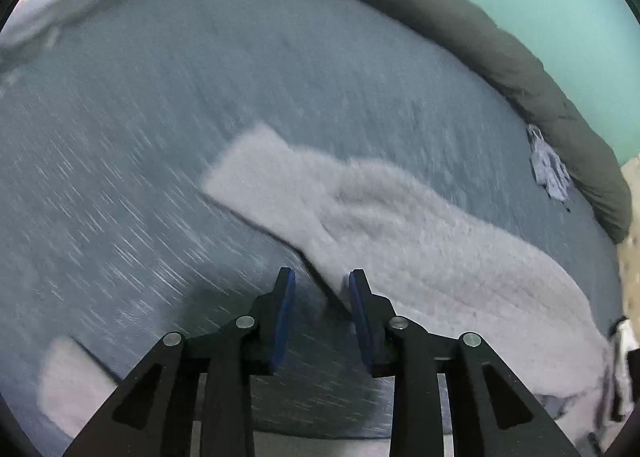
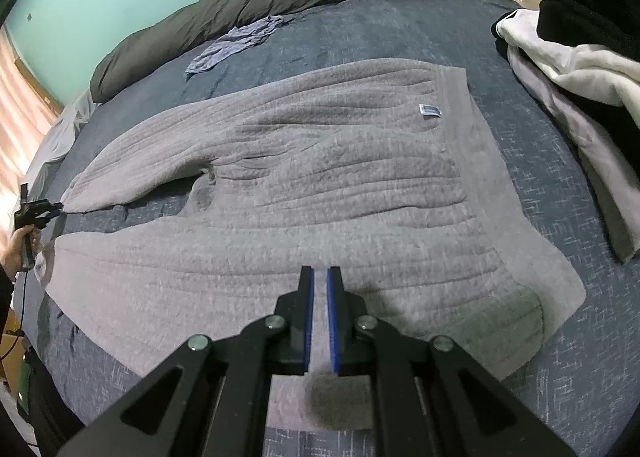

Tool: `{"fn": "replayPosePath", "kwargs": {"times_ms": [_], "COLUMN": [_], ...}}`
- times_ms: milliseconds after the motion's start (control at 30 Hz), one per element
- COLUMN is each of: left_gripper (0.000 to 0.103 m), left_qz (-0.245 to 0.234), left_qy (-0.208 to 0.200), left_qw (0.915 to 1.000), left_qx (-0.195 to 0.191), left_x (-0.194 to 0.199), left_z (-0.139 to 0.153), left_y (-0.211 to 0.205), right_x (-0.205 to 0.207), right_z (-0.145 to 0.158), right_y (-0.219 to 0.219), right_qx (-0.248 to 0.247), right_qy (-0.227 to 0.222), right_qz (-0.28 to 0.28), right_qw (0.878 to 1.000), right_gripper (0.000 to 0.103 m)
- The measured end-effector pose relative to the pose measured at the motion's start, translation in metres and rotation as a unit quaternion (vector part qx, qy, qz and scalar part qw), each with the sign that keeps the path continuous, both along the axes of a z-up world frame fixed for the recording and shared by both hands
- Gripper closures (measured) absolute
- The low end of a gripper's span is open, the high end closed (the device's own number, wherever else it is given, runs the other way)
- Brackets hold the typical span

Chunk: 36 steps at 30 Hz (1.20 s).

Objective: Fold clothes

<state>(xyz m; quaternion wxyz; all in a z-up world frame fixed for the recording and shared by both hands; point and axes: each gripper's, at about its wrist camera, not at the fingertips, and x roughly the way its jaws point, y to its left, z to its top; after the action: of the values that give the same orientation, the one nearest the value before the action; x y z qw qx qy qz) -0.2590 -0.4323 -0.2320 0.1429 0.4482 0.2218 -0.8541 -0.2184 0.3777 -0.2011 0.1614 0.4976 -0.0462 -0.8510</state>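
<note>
Grey fleece trousers (image 2: 320,161) lie spread flat on the bed (image 2: 560,357), legs apart; thick, soft and floppy, likely light with good grip, best taken at a leg hem or the waistband edge. Right tongs (image 2: 320,277) hover just over the near leg, almost closed, nothing between them. Left tongs (image 1: 322,281), part open and empty, sit at the far leg's hem edge; that view is blurred.

Left view motion-blurred; right view sharp; dim even light, fisheye-bent edges.
</note>
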Motion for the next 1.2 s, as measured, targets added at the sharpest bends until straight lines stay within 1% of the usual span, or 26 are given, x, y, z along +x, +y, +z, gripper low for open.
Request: {"fn": "replayPosePath", "kwargs": {"times_ms": [67, 133, 233, 400, 533, 567, 600, 633, 667, 767, 867, 933, 1000, 1100, 1167, 1200], "left_gripper": [0.069, 0.06, 0.059, 0.059, 0.059, 0.06, 0.068, 0.088, 0.097, 0.099, 0.099, 0.101, 0.101, 0.098, 0.097, 0.093], "left_qz": [0.0, 0.007, 0.03, 0.043, 0.053, 0.055, 0.057, 0.057, 0.055, 0.048, 0.063, 0.08, 0.077, 0.067, 0.074, 0.079], "left_qy": [0.001, -0.002, 0.002, -0.005, -0.01, -0.011, -0.012, -0.013, -0.012, -0.008, 0.01, 0.012, -0.009, -0.023, -0.025, -0.025], "left_qw": [0.9999, 0.9998, 0.9993, 0.999, 0.9985, 0.9984, 0.9983, 0.9983, 0.9984, 0.9983, 0.9963, 0.9951, 0.9962, 0.9964, 0.9953, 0.9945], "left_qx": [-0.013, -0.02, -0.021, -0.006, 0.005, 0.007, 0.008, 0.003, -0.005, -0.031, -0.058, -0.057, -0.038, -0.045, -0.057, -0.063], "left_x": [-0.004, -0.01, -0.017, -0.029, -0.038, -0.039, -0.04, -0.041, -0.041, -0.04, -0.033, -0.028, -0.03, -0.031, -0.027, -0.024], "left_z": [0.002, 0.002, -0.004, -0.017, -0.028, -0.03, -0.032, -0.031, -0.029, -0.02, 0.001, 0.009, 0.001, -0.003, -0.002, 0.0], "left_y": [-0.008, -0.017, -0.029, -0.045, -0.057, -0.058, -0.058, -0.057, -0.055, -0.051, -0.053, -0.06, -0.062, -0.056, -0.053, -0.051], "right_x": [-0.002, -0.003, -0.004, -0.009, -0.02, -0.022, -0.025, -0.027, -0.029, -0.032, -0.034, -0.035, -0.036, -0.04, -0.044, -0.047], "right_z": [0.0, 0.001, 0.002, 0.005, 0.005, 0.005, 0.005, 0.005, 0.005, 0.006, 0.01, 0.013, 0.015, 0.016, 0.018, 0.018], "right_y": [-0.003, -0.007, -0.013, -0.021, -0.019, -0.018, -0.018, -0.017, -0.017, -0.019, -0.021, -0.021, -0.02, -0.02, -0.019, -0.018], "right_qx": [-0.001, 0.004, 0.012, 0.03, 0.035, 0.035, 0.034, 0.034, 0.033, 0.033, 0.03, 0.023, 0.017, 0.015, 0.016, 0.015], "right_qy": [0.001, 0.004, 0.007, 0.014, 0.012, 0.012, 0.011, 0.011, 0.011, 0.011, 0.014, 0.017, 0.017, 0.012, 0.008, 0.006], "right_qz": [0.001, 0.006, 0.015, 0.03, 0.027, 0.025, 0.023, 0.022, 0.022, 0.022, 0.023, 0.021, 0.02, 0.018, 0.017, 0.016], "right_qw": [1.0, 1.0, 1.0, 0.999, 0.999, 0.999, 0.999, 0.999, 0.999, 0.999, 0.999, 0.999, 1.0, 1.0, 1.0, 1.0], "right_gripper": [0.097, 0.097, 0.097, 0.097, 0.097, 0.097, 0.097, 0.097, 0.097, 0.097, 0.097, 0.097, 0.097, 0.097, 0.097, 0.097]}}
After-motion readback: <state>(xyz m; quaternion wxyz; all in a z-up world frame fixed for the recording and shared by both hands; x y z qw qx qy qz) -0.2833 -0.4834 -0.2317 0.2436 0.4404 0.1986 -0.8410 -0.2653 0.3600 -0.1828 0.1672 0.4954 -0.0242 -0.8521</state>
